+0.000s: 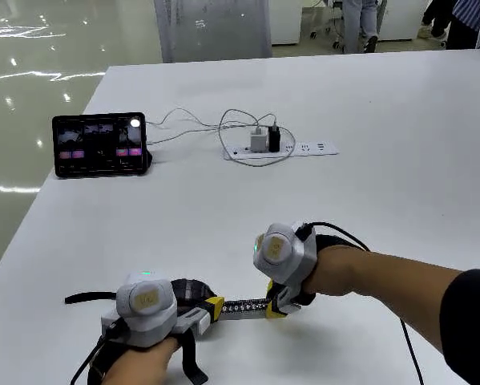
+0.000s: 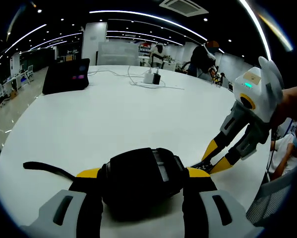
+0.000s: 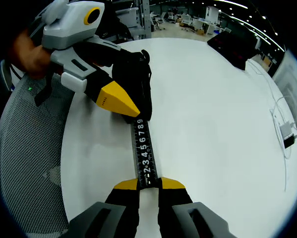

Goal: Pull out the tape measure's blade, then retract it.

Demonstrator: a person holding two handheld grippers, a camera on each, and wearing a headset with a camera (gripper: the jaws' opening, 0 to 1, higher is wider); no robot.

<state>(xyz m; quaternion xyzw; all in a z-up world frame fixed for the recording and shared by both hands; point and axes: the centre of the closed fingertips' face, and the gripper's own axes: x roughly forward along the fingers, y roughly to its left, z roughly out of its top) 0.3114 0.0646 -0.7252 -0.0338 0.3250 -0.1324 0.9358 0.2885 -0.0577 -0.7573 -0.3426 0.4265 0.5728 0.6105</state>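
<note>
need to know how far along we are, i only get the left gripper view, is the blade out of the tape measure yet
observer: yes, in the right gripper view the blade runs out of the tape measure toward that camera.
operator: is the right gripper actually on it
observer: the right gripper is shut on the blade's end, one yellow tip on each side.
operator: blade bent anywhere
observer: no, it looks straight, printed face up, low over the white table.
</note>
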